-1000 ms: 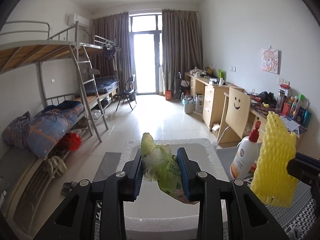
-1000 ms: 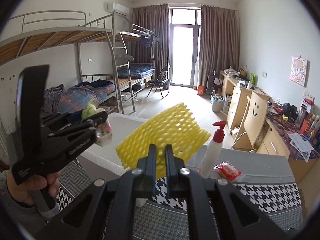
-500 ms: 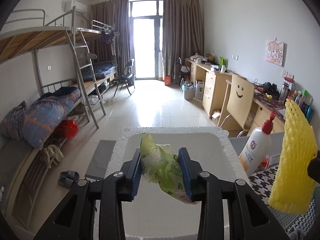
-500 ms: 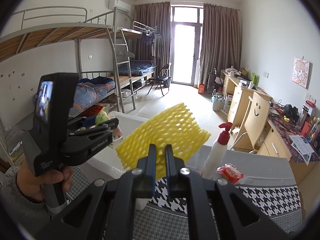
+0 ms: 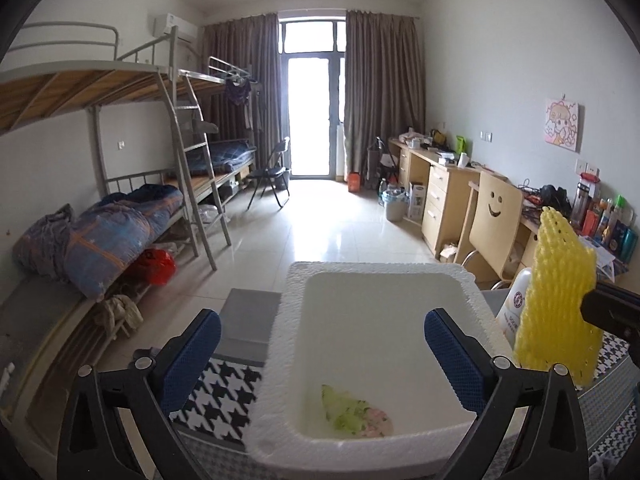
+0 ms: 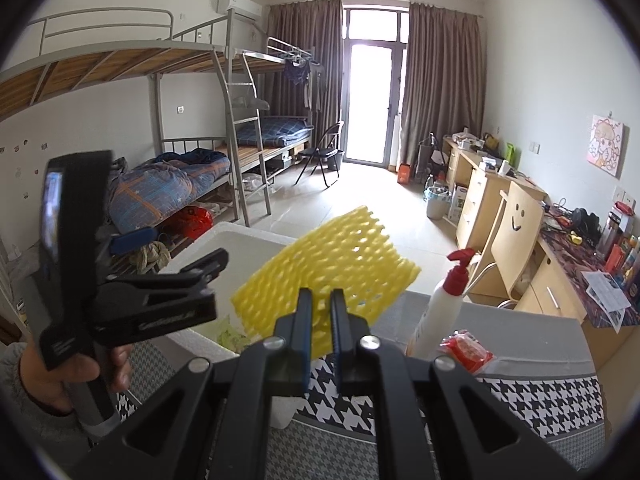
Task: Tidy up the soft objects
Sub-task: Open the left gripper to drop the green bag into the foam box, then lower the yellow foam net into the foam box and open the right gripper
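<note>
My left gripper (image 5: 323,316) hangs over a white foam box (image 5: 376,267), its jaws opening wide with nothing between them. A crumpled green plastic bag (image 5: 354,416) lies on the box floor near the front wall, below the blue pads. In the right wrist view a hand holds the left gripper (image 6: 178,248) at the left, over the box (image 6: 240,236). My right gripper (image 6: 320,296) is shut on a yellow foam net (image 6: 332,264), held up in the air just right of the box. The net (image 5: 556,300) also shows at the right of the left wrist view.
A white pump bottle with a red top (image 6: 440,312) and a red packet (image 6: 466,352) stand on the houndstooth-covered table (image 6: 540,400) right of the box. Bunk beds (image 5: 120,232) line the left wall; desks and a smiley chair (image 5: 496,224) line the right.
The left jaws have spread wide and the green bag has dropped out of them into the foam box. The right gripper still holds the yellow net.
</note>
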The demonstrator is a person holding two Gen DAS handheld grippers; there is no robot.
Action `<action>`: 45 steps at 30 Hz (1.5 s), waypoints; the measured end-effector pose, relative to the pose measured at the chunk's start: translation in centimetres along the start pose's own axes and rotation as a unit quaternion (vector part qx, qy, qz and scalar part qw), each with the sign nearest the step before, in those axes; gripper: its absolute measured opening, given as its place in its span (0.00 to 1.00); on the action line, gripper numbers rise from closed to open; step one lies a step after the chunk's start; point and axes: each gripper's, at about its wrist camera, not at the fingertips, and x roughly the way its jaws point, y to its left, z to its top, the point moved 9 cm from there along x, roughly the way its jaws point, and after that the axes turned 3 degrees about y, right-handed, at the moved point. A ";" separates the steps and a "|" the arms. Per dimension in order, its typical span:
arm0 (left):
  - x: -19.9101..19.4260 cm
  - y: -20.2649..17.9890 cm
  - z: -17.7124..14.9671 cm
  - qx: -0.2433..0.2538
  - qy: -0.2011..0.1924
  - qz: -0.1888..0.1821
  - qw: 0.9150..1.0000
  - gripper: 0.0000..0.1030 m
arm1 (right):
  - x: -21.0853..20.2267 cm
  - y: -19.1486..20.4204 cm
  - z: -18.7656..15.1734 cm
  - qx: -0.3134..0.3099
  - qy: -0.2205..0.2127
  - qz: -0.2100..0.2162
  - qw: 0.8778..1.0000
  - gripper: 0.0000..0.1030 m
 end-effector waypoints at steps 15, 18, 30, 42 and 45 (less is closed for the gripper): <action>-7.4 3.6 -3.8 -0.019 -0.064 0.033 0.997 0.99 | 2.5 1.9 0.2 -0.013 0.014 0.023 1.000 0.11; -8.6 3.5 -4.1 -0.010 -0.080 0.036 0.996 0.99 | 2.9 2.2 0.4 -0.014 0.017 0.027 0.999 0.11; -10.9 4.7 -5.4 -0.035 -0.102 0.024 0.994 0.99 | 3.9 3.1 0.6 -0.023 0.026 0.033 0.999 0.11; -13.4 4.5 -7.5 -0.046 -0.106 0.010 0.993 0.99 | 5.5 4.0 0.3 -0.035 0.043 0.038 0.998 0.11; -13.9 4.6 -7.7 -0.049 -0.109 0.010 0.993 0.99 | 6.3 4.4 0.1 -0.037 0.052 0.046 0.997 0.17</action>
